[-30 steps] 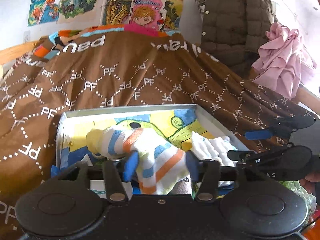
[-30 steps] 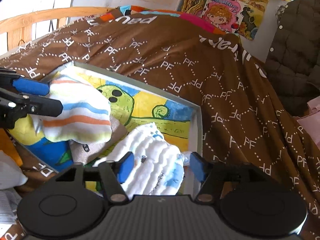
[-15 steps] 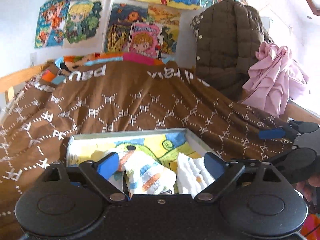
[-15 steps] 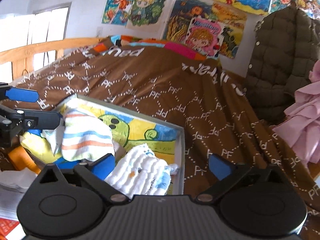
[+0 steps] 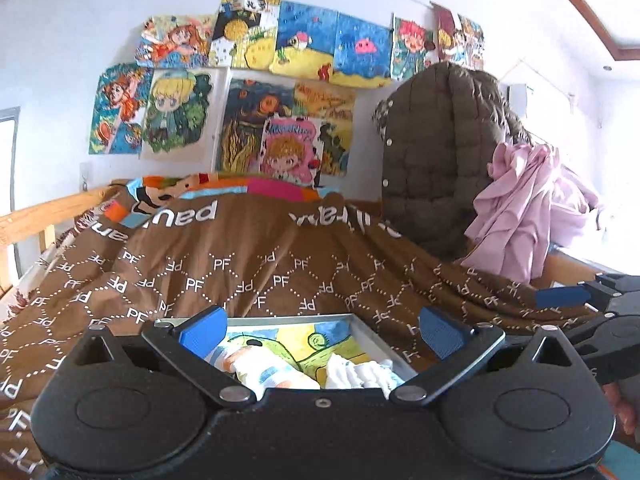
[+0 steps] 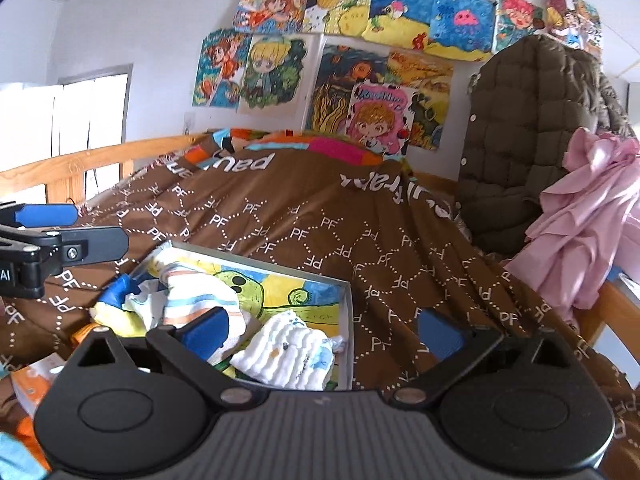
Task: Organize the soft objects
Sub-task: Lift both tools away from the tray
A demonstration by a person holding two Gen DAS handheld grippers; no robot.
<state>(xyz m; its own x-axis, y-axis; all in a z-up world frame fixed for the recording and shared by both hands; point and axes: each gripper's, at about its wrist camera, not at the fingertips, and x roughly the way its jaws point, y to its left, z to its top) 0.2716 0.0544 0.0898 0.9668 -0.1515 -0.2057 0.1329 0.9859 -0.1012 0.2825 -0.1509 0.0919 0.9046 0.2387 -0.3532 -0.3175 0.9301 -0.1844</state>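
Left tool (image 5: 320, 330): we hold it with the jaws spread wide and nothing between them, above the near edge of the box.
Right tool (image 6: 322, 330): we hold it wide apart also, with nothing in it.
Box (image 6: 347, 320): a shallow grey box with a cartoon picture on its bottom; it lies on the brown blanket (image 6: 304, 224) of the bed.
Striped cloth (image 6: 200, 300): it lies crumpled in the left part of the box.
White cloth (image 6: 288, 354): folded, just beside the striped cloth, at the right wall of the box.
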